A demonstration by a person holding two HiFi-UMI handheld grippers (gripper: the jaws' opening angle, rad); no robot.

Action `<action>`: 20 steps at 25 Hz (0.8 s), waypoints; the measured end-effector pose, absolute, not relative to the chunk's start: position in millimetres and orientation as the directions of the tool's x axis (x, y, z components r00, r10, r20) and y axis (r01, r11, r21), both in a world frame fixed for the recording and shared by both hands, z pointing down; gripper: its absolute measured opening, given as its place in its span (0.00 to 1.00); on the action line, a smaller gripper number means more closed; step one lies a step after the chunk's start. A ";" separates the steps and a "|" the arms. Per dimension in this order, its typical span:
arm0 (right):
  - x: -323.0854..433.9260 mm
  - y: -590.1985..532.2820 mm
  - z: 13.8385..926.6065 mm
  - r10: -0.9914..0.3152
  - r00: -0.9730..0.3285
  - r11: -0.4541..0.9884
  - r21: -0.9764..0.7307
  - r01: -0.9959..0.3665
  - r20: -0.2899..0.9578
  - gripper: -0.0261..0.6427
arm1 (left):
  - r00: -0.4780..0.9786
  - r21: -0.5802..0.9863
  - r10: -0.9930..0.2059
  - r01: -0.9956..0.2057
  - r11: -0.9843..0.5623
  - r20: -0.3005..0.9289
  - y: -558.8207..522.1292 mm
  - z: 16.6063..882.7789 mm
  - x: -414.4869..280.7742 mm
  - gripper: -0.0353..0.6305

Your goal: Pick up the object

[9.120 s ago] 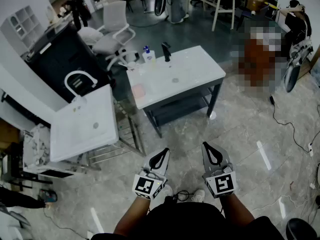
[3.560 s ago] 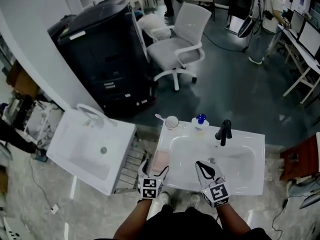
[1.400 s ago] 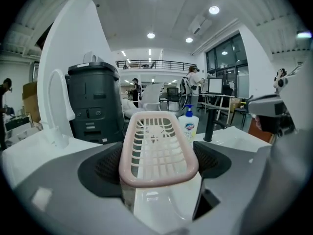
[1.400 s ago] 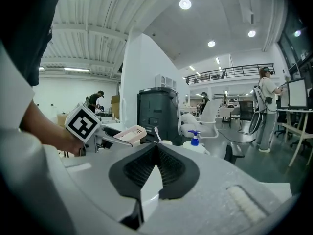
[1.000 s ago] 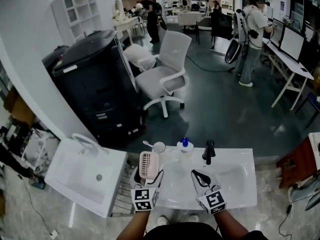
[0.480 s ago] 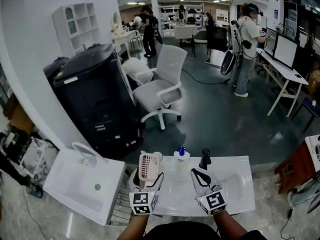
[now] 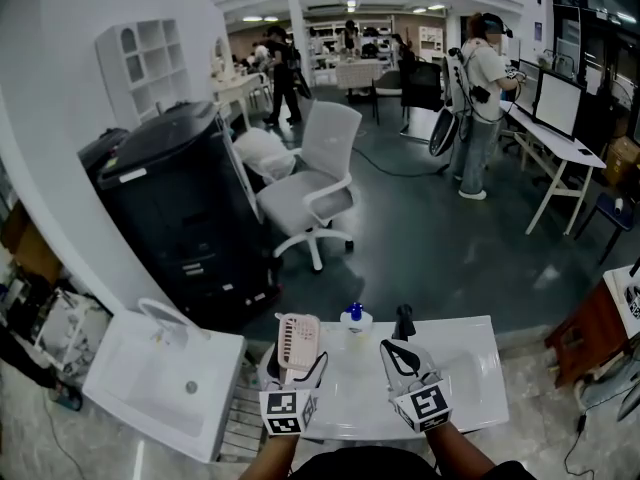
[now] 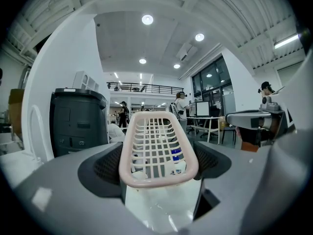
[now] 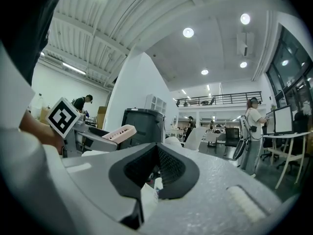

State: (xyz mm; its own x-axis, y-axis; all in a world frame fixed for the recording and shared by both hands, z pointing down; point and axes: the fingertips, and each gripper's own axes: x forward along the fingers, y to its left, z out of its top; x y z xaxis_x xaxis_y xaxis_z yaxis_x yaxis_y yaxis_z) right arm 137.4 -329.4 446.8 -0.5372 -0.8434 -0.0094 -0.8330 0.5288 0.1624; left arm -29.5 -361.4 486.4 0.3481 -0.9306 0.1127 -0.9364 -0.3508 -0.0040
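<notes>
Left gripper view: the left gripper [image 8: 159, 166] clamps the pale pink slotted plastic basket [image 8: 157, 131] upright between its jaws. The right gripper [image 9: 157, 163], alongside, is closed and empty. Risk: the grip on the basket's lower end may let it pivot or slip.

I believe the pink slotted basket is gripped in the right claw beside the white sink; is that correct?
The side is wrong: it is the left claw that grips the pink slotted basket beside the white sink, as the left gripper view shows.
</notes>
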 end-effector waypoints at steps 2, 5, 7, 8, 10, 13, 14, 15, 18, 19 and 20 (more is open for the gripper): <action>140.1 -330.3 448.1 -0.848 -0.531 0.522 0.165 -0.837 -0.010 0.04 | 0.350 -0.008 -0.930 -0.936 -0.353 0.110 -362.1 485.4 -28.6 0.76; 140.9 -332.1 447.9 -0.853 -0.522 0.513 0.172 -0.841 -0.011 0.04 | 0.353 -0.009 -0.929 -0.934 -0.356 0.112 -363.2 485.5 -30.3 0.76; 140.6 -333.2 448.3 -0.853 -0.522 0.512 0.177 -0.840 -0.006 0.04 | 0.354 -0.007 -0.928 -0.934 -0.357 0.113 -364.2 485.9 -30.4 0.76; 140.5 -333.5 448.7 -0.853 -0.522 0.513 0.181 -0.839 -0.002 0.04 | 0.354 -0.005 -0.928 -0.934 -0.357 0.114 -364.7 486.0 -30.0 0.76; 140.4 -333.4 449.2 -0.853 -0.522 0.513 0.189 -0.837 0.003 0.04 | 0.355 -0.004 -0.928 -0.934 -0.358 0.116 -365.1 486.4 -29.1 0.76; 140.2 -333.0 446.4 -0.854 -0.521 0.512 0.171 -0.842 -0.009 0.04 | 0.357 -0.004 -0.927 -0.933 -0.360 0.118 -365.7 487.3 -27.0 0.76; 140.5 -333.1 444.7 -0.855 -0.518 0.509 0.164 -0.845 -0.017 0.04 | 0.358 -0.004 -0.927 -0.933 -0.361 0.117 -365.9 487.3 -26.3 0.76; 141.3 -333.3 444.2 -0.858 -0.514 0.504 0.167 -0.847 -0.019 0.04 | 0.358 -0.005 -0.926 -0.933 -0.361 0.116 -365.8 487.6 -25.9 0.76; 145.1 -333.6 445.1 -0.870 -0.493 0.479 0.228 -0.847 -0.001 0.04 | 0.359 -0.005 -0.926 -0.932 -0.362 0.118 -365.1 489.1 -26.0 0.76; 145.9 -333.6 445.0 -0.873 -0.488 0.475 0.238 -0.847 0.002 0.04 | 0.360 -0.005 -0.925 -0.932 -0.363 0.121 -365.0 489.8 -25.9 0.76; 146.7 -333.8 445.1 -0.874 -0.485 0.471 0.242 -0.848 0.004 0.04 | 0.360 -0.006 -0.925 -0.932 -0.363 0.122 -365.0 490.5 -25.9 0.76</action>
State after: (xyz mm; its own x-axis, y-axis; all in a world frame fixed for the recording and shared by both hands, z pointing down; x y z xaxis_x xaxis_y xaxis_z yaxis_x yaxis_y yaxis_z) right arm 146.7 -333.8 445.1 -0.4851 -0.8744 0.0035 -0.8481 0.4715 0.2417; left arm -25.9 -365.0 490.5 0.3595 -0.9251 0.1224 -0.9318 -0.3629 -0.0061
